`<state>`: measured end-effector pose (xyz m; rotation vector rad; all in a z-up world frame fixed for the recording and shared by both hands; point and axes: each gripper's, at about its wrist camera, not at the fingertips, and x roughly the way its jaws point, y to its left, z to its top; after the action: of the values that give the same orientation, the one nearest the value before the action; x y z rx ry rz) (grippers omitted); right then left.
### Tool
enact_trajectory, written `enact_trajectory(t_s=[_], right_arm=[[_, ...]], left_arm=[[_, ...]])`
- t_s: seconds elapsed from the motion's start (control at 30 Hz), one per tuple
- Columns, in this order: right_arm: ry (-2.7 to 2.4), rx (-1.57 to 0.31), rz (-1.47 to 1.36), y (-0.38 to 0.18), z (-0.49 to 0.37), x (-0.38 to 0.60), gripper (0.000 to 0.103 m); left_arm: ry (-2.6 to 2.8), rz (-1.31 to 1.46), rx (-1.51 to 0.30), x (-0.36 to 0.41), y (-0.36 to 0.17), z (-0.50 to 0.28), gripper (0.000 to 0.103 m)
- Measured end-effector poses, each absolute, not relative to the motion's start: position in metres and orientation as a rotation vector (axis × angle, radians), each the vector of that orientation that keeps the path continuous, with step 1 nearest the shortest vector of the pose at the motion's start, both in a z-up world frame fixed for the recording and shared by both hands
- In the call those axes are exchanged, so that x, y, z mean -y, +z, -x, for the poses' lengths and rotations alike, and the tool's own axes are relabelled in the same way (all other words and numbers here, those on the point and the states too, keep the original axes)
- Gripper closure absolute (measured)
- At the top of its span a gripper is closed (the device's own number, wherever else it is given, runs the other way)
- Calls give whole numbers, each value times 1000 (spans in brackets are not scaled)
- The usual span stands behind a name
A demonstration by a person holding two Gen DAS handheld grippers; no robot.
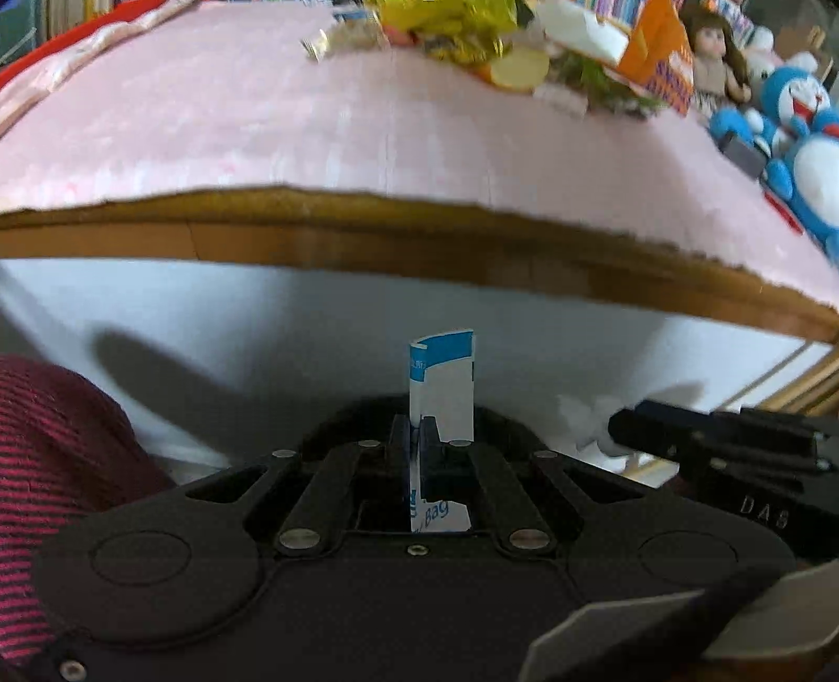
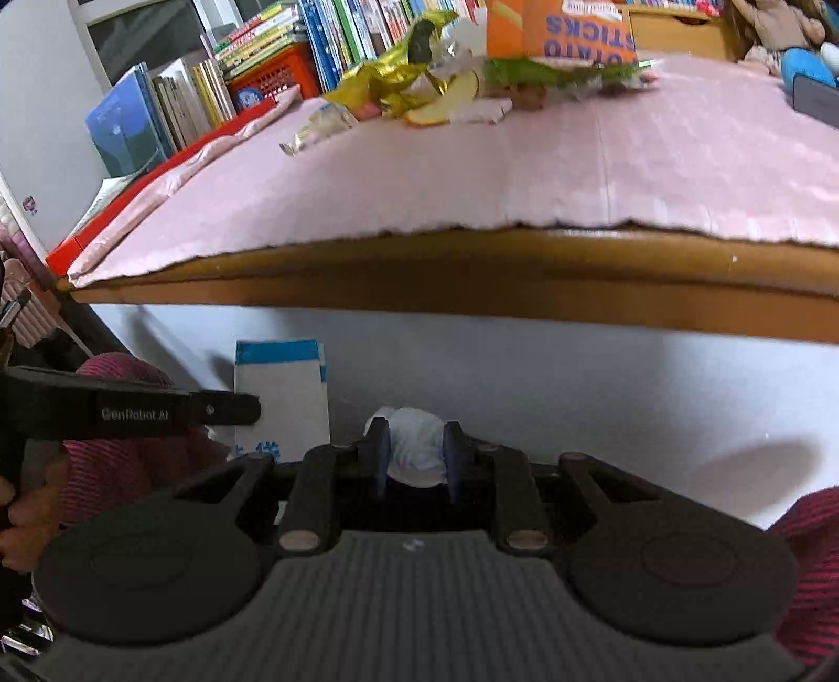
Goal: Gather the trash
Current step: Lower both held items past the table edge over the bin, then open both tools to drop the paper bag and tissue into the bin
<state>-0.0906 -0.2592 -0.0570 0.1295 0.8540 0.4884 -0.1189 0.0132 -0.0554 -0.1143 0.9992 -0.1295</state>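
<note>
My left gripper [image 1: 416,427] is clamped on the blue-and-white bag [image 1: 443,385] and my right gripper [image 2: 417,446] on a crumpled white tissue [image 2: 414,446], both below the table edge [image 2: 472,273], while 1 pile of wrappers [image 2: 419,78] there looks uncollected.

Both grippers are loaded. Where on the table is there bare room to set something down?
The near and middle stretch of the pink table cover is bare, from the wooden front edge back to the trash pile. The far edge is crowded with wrappers and the orange box. Plush toys fill the right side.
</note>
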Motion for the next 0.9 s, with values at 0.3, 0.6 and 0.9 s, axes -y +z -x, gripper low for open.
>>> enact_trajectory(t_s=[0.3, 0.6, 0.9], right_arm=[[478, -902, -135, -67, 88, 258, 71], [477, -905, -164, -68, 84, 262, 44], [474, -837, -157, -54, 81, 266, 42]], left_arm=[[-149, 97, -1083, -10, -71, 113, 98], [-137, 92, -1078, -8, -70, 109, 72], [-124, 88, -977, -10, -47, 110, 57]])
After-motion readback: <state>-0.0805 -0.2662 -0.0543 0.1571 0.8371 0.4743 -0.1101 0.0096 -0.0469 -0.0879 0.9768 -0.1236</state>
